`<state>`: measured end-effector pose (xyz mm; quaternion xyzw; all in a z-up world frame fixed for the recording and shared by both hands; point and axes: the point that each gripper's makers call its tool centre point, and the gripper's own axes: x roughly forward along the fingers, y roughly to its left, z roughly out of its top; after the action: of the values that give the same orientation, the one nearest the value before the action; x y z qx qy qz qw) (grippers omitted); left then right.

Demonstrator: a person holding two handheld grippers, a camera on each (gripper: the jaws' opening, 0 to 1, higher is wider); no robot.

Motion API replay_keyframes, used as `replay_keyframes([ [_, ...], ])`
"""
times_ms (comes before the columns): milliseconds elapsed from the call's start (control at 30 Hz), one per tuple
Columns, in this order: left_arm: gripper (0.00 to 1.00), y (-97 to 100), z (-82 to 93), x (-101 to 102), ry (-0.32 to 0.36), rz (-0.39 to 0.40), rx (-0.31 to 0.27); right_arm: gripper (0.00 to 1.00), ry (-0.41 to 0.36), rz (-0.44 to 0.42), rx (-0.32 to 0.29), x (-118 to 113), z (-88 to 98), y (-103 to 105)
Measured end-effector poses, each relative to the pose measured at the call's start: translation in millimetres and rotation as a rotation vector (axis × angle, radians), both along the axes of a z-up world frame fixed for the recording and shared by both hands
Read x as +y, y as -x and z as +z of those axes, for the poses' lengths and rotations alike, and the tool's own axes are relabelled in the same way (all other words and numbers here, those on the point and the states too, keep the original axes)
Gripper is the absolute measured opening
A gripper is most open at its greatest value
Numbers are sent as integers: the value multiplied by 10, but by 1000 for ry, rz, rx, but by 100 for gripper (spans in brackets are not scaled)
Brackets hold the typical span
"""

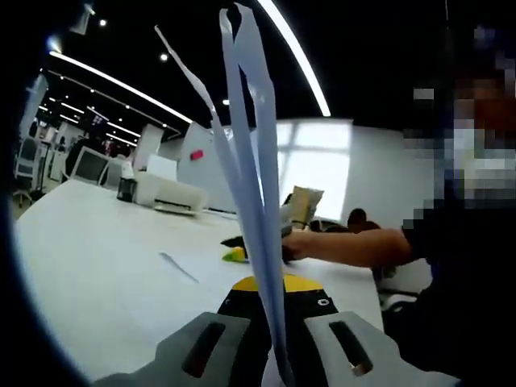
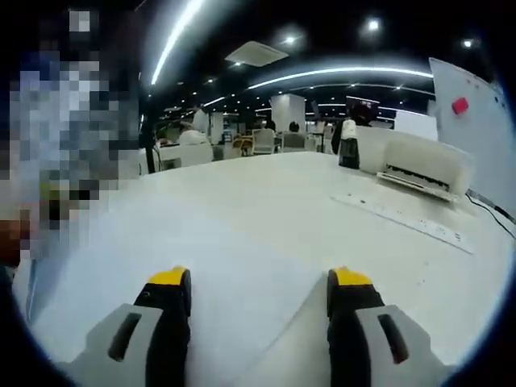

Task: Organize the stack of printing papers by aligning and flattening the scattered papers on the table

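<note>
White table (image 2: 266,210), printer (image 2: 423,165) (far edge), ruler (image 2: 399,214)

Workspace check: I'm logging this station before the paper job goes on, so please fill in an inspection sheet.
Surface: white table, broad and pale.
Job's things: sheets of paper stand upright, edge-on, in the left gripper; another sheet lies flat under the right gripper.
Clutter: white printer, ruler, dark bottle.
Grippers: left clamped on paper; right jaws spread apart.
Cables: dark cable beyond the printer.
Surroundings: office, ceiling light strips, whiteboard.
</note>
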<state>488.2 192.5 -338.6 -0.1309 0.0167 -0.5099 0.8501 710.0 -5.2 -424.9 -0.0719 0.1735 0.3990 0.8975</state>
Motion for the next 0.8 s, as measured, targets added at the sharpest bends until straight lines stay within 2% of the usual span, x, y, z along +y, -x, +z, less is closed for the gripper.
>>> replay_keyframes([
  [167, 6, -4, -4, 2, -3, 1, -1, 53, -11, 6, -11, 39, 28, 30],
  [433, 6, -33, -14, 33, -4, 3, -1, 25, -27, 29, -4, 61, 54, 115],
  [667, 6, -29, -15, 27, -4, 5, 0, 10, -12, 72, -22, 144, 52, 242],
  [800, 6, -31, -18, 29, -6, 5, 0, 8, 18, 82, -66, 174, 55, 288],
])
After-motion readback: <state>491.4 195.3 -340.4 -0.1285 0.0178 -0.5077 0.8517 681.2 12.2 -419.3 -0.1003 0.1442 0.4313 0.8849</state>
